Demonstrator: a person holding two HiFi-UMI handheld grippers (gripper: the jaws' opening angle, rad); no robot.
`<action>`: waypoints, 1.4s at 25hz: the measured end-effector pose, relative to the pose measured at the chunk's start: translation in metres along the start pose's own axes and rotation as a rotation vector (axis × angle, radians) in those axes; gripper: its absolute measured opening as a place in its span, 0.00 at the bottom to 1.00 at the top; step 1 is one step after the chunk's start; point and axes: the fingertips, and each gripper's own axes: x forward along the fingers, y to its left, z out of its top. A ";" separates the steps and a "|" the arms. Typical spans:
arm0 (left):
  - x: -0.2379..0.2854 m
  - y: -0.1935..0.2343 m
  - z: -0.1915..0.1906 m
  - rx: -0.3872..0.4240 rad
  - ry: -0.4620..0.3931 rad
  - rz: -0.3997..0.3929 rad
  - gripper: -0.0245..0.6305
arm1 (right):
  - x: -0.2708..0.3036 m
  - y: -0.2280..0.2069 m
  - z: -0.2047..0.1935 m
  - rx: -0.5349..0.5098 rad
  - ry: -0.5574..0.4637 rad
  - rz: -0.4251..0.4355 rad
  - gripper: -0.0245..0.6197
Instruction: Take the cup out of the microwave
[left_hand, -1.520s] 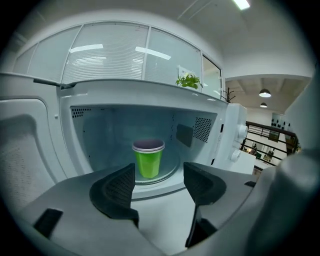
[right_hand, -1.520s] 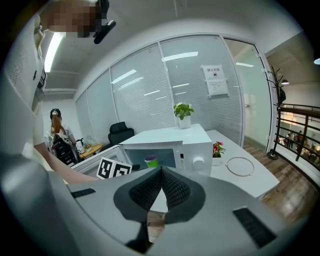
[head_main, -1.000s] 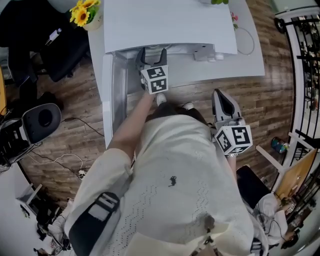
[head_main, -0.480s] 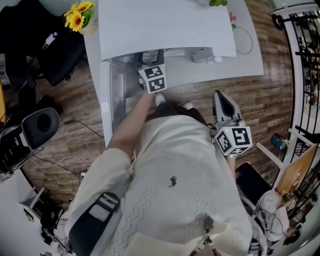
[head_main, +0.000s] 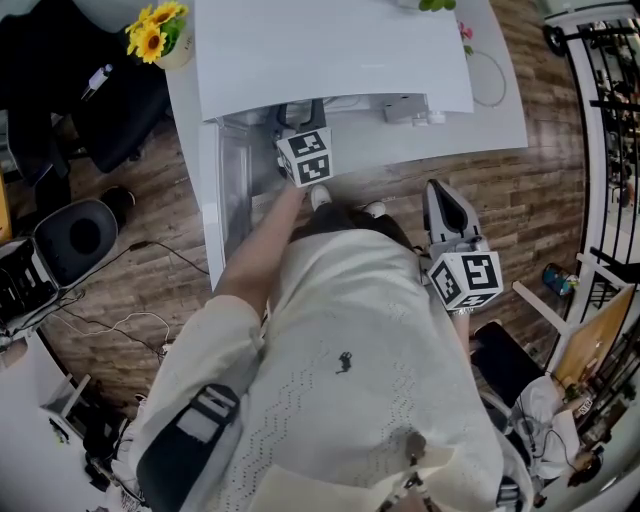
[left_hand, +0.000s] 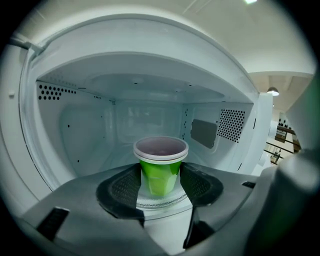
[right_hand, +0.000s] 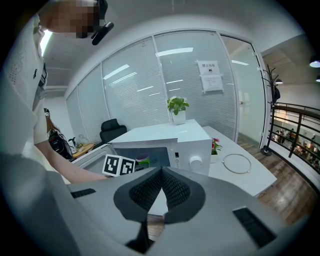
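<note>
A green cup (left_hand: 160, 172) with a white rim stands upright on the glass turntable (left_hand: 150, 202) inside the open white microwave (head_main: 330, 50). My left gripper (left_hand: 160, 186) reaches into the cavity. Its jaws are closing with the cup between them, and the dark pads (left_hand: 125, 187) sit right beside the cup's sides without visibly squeezing it. In the head view the left gripper (head_main: 302, 108) pokes in under the microwave's top. My right gripper (head_main: 441, 192) hangs by the person's right side, away from the microwave. In its own view the right gripper (right_hand: 161, 172) is shut on nothing, and the cup (right_hand: 142, 161) shows far off.
The microwave door (head_main: 225, 190) swings open to the left. The white table (head_main: 500, 110) carries a sunflower vase (head_main: 165, 25) and a thin ring (right_hand: 236, 163). A potted plant (right_hand: 177, 107) stands on the microwave. A chair (head_main: 80, 240) and cables are at left, a railing (head_main: 610, 100) at right.
The head view has shifted slightly. Both grippers stay where they were.
</note>
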 end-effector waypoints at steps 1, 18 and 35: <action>-0.002 0.000 0.001 0.007 -0.007 0.000 0.45 | 0.000 0.001 -0.001 0.001 0.000 0.001 0.05; -0.049 -0.010 -0.011 0.037 -0.025 -0.052 0.44 | -0.011 0.017 -0.008 -0.013 -0.018 0.054 0.05; -0.143 -0.054 -0.025 0.082 -0.067 -0.088 0.44 | -0.059 0.018 -0.027 -0.046 -0.039 0.176 0.05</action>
